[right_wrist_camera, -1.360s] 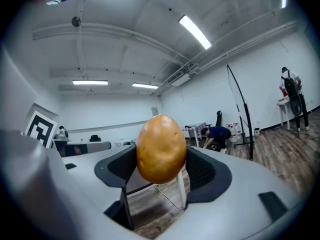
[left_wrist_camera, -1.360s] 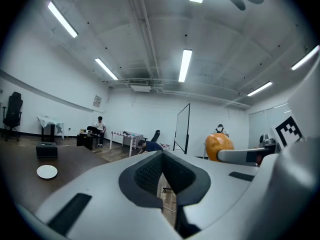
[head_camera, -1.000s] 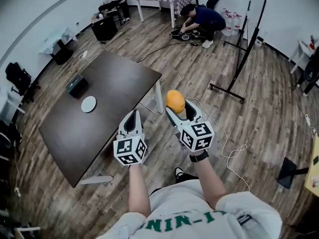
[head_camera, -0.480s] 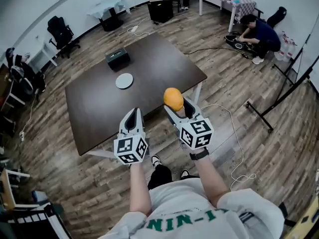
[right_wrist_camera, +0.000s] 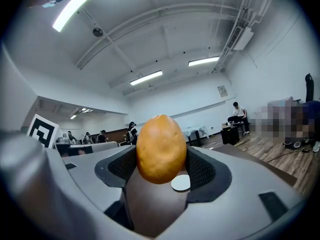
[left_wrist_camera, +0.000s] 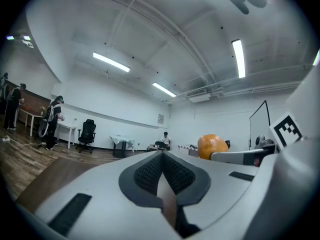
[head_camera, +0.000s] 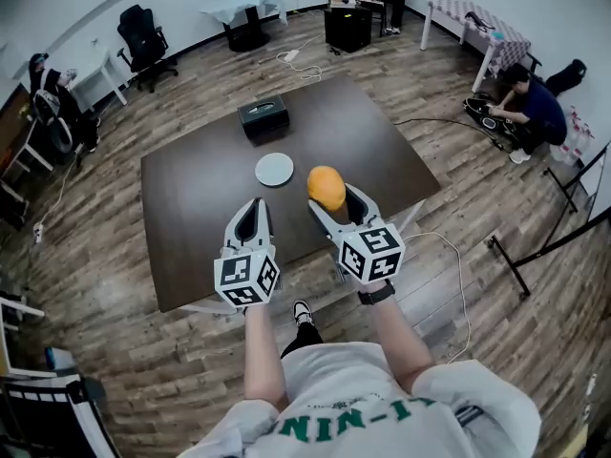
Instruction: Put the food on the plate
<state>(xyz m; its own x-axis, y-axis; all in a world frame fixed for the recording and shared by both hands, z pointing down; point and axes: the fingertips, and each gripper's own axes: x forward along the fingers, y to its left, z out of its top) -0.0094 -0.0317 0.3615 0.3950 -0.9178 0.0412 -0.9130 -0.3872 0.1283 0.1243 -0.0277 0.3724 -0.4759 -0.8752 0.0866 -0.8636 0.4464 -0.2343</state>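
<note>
An orange-brown potato [head_camera: 326, 187] is gripped between the jaws of my right gripper [head_camera: 331, 198], which is shut on it; the right gripper view shows the same potato [right_wrist_camera: 161, 149] upright between the pads. A small white plate [head_camera: 274, 169] lies on the dark brown table [head_camera: 200, 227], just left of and beyond the potato; the plate [right_wrist_camera: 180, 183] peeks out under the potato. My left gripper [head_camera: 253, 219] hovers over the table's near part, jaws shut with nothing between them. In the left gripper view, that gripper [left_wrist_camera: 161, 165] points level across the room, with the potato [left_wrist_camera: 213, 146] at its right.
A black box [head_camera: 264, 118] stands on the table's far side. Office chairs [head_camera: 145, 36], small tables and a person [head_camera: 535, 103] crouching on the wooden floor surround the table. A cable [head_camera: 458, 275] trails on the floor at right.
The view has swung so the table and plate now lie directly ahead of both grippers. The potato stays held in the right gripper, now over the table near the plate.
</note>
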